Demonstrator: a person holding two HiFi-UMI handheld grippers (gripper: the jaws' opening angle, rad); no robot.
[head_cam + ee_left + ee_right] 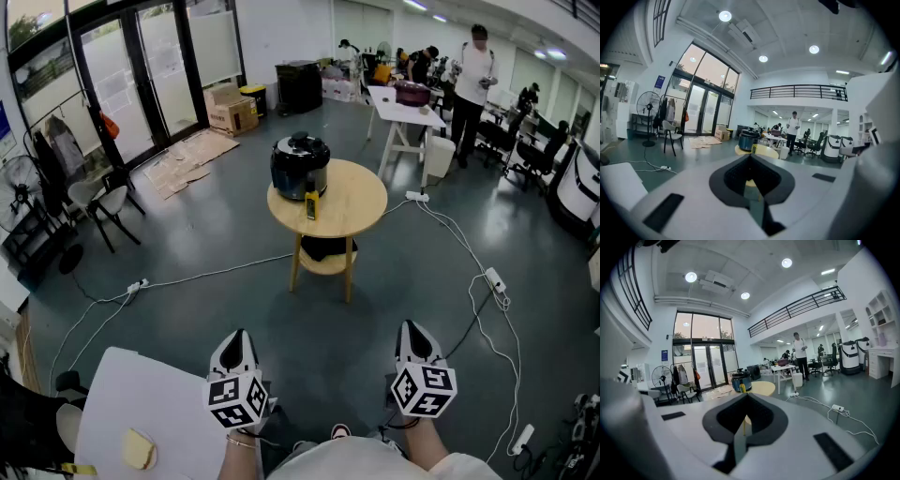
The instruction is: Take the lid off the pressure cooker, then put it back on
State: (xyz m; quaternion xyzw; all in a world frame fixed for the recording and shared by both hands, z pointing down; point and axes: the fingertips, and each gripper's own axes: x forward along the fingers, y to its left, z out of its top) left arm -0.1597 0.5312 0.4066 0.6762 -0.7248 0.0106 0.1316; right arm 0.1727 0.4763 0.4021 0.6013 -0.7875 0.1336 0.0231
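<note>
Pressure cooker (300, 166), dark, with its lid (301, 145) seated on top, stands on the left part of a round wooden table (352, 202). A small yellow object (311, 204) stands upright just in front of it. The left gripper (236, 339) and right gripper (413, 330) are held low, well apart from the table, pointing toward it. Both pairs of jaws are closed together and hold nothing.

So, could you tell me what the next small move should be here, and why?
Probably walk forward to the round wooden table. The black pressure cooker on it, with its lid in place, stands well beyond the left gripper and the right gripper, which are both shut and empty.
</note>
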